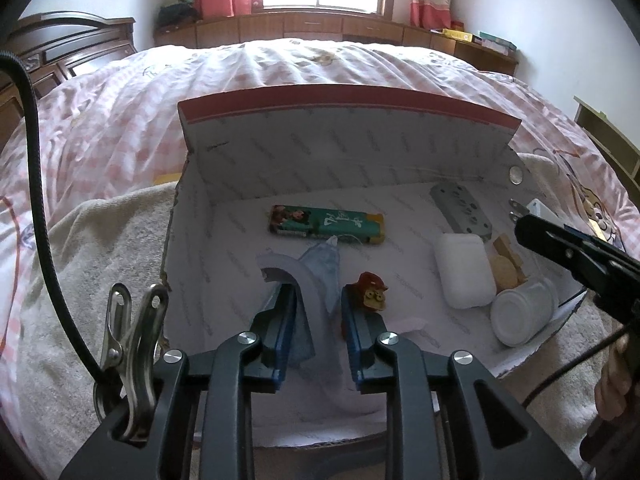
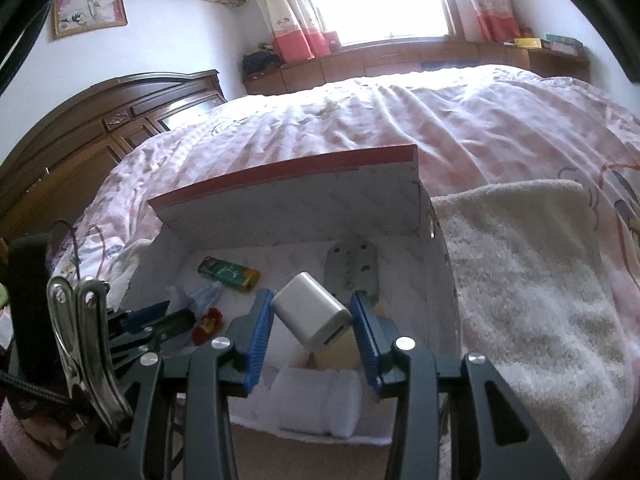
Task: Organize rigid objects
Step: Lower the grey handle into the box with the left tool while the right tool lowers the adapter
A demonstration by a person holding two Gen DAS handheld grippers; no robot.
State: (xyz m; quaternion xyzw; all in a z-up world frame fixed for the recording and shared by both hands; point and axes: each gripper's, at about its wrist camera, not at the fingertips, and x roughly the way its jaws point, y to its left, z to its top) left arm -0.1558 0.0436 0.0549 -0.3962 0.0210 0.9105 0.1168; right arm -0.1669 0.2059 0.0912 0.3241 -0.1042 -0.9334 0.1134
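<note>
Two tools in view, both over the open cardboard box (image 1: 352, 152) that sits on a cream towel (image 1: 100, 248) on the pink checked bed (image 1: 280, 68).

Left tool (image 1: 314, 300): I have it low inside the box at the near left, blue pads parted. A pale grey curved plastic piece (image 1: 296, 280) with clear wrapping lies between and ahead of the pads; I cannot tell whether either pad touches it. The small brown monkey figurine (image 1: 372, 292) stands just beside the right pad.

Box floor, left to right: green pack with yellow end (image 1: 326, 226) near the back wall; grey metal plate with holes (image 1: 460, 210) at the back right; white earbud case (image 1: 464, 270) in front of it; wooden pieces (image 1: 506, 262) beside the case; white jar (image 1: 520, 312) lying on its side at the near right corner.

Right tool (image 2: 313, 316): I hold it above the right side of the box, clamped on a white USB charger plug (image 2: 314, 316), tilted, USB port toward the camera. In the left view its prongs (image 1: 516, 208) point toward the box wall.
</note>
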